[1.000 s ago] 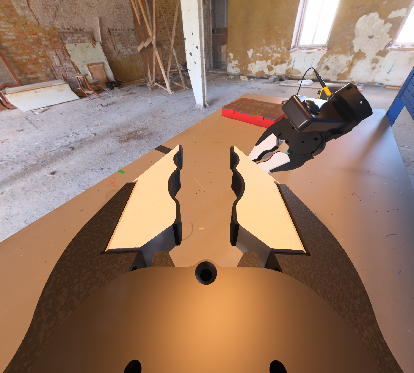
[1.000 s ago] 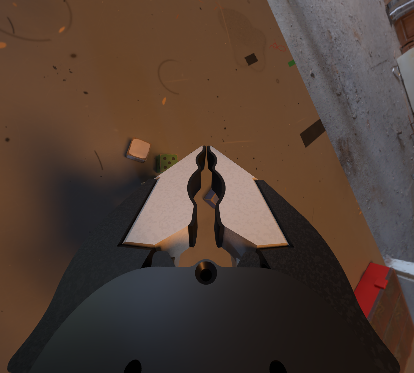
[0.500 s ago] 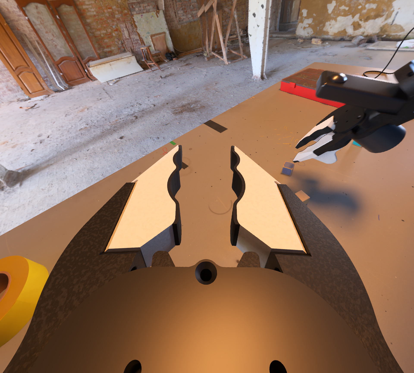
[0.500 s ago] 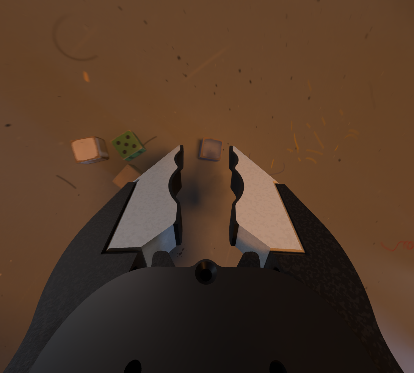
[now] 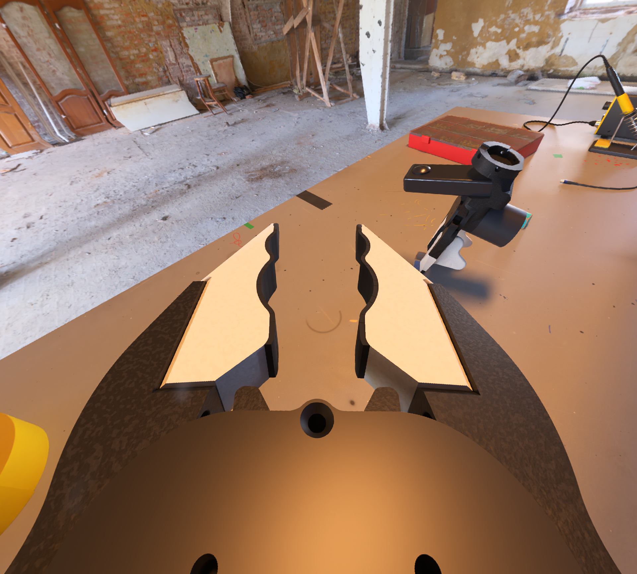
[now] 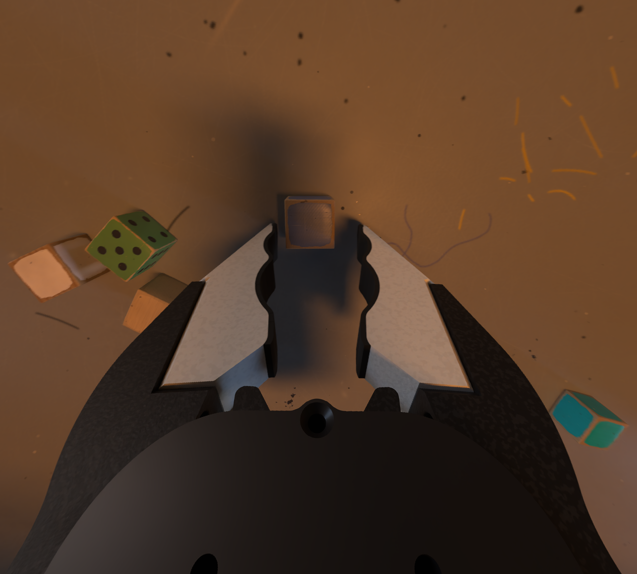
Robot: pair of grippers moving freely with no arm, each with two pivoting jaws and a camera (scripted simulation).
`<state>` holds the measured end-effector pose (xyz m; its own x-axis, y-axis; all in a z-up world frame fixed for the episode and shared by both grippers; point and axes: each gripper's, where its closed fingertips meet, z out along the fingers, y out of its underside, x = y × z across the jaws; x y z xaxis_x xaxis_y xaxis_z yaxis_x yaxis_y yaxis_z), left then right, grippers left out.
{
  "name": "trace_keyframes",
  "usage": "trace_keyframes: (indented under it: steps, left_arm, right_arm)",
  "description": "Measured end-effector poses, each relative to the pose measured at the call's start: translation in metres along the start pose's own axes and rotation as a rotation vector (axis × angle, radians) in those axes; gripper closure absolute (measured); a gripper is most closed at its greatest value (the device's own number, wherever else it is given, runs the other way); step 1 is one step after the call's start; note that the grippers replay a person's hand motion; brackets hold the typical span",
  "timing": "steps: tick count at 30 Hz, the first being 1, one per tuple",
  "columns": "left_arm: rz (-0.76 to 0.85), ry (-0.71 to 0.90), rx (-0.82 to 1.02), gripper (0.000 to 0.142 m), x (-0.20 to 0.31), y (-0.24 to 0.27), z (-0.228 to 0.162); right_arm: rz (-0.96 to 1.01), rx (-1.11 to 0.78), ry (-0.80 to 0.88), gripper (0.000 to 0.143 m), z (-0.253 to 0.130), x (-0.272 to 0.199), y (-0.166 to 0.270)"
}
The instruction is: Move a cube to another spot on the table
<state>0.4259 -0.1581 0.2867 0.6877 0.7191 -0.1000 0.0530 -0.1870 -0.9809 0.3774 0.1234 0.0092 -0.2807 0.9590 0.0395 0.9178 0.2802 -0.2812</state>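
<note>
A small cube with a greyish-purple top and wooden edges (image 6: 309, 227) lies on the brown table just beyond and between my right gripper's tips. My right gripper (image 6: 316, 233) is open, points down at the table and hangs low over it, empty. In the left wrist view the right gripper (image 5: 444, 255) stands tips-down to the right, with a corner of the cube (image 5: 419, 256) beside its tips. My left gripper (image 5: 316, 234) is open and empty above the table, apart from the cubes.
A green die (image 6: 131, 248), a white-faced cube (image 6: 44, 273) and a tan cube (image 6: 151, 302) lie left of the right gripper; a teal cube (image 6: 587, 419) lies at its right. A red case (image 5: 472, 140), a soldering station (image 5: 617, 123) and a yellow tape roll (image 5: 17, 464) sit on the table (image 5: 551, 350).
The right gripper opened, let go of the greyish-purple cube and then came lower over it. The left gripper's view swung left, then back a little to the right.
</note>
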Motion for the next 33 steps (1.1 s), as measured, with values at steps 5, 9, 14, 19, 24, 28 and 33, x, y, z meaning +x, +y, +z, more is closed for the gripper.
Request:
trace_keyframes:
  steps: [5,9,14,19,24,28,33]
  left_arm:
    - [-0.002,0.007,0.01,0.097,0.001,-0.002,-0.001]
    - [0.007,0.002,0.022,0.097,0.0,-0.004,-0.002]
    - [-0.004,-0.031,0.033,0.097,-0.011,-0.006,-0.008]
    - [-0.038,-0.02,0.046,0.097,-0.015,-0.007,-0.012]
    - [-0.017,-0.015,0.046,0.098,-0.01,-0.009,-0.013]
    - [-0.01,-0.013,0.042,0.098,-0.008,-0.009,-0.012]
    - [0.005,-0.018,0.029,0.098,-0.007,-0.007,-0.009]
  right_arm:
    - [-0.018,0.001,-0.088,0.116,-0.005,-0.013,-0.001]
    - [-0.146,0.149,-0.111,0.116,-0.052,-0.034,-0.02]
    - [-0.214,0.449,-0.059,0.116,-0.159,-0.021,-0.045]
    - [-0.036,0.498,0.037,0.116,-0.204,0.071,-0.031]
    - [0.19,0.285,0.068,0.116,-0.15,0.17,0.017]
    - [0.262,0.114,0.092,0.116,-0.094,0.208,0.056]
    - [0.291,-0.029,0.142,0.116,-0.054,0.229,0.085]
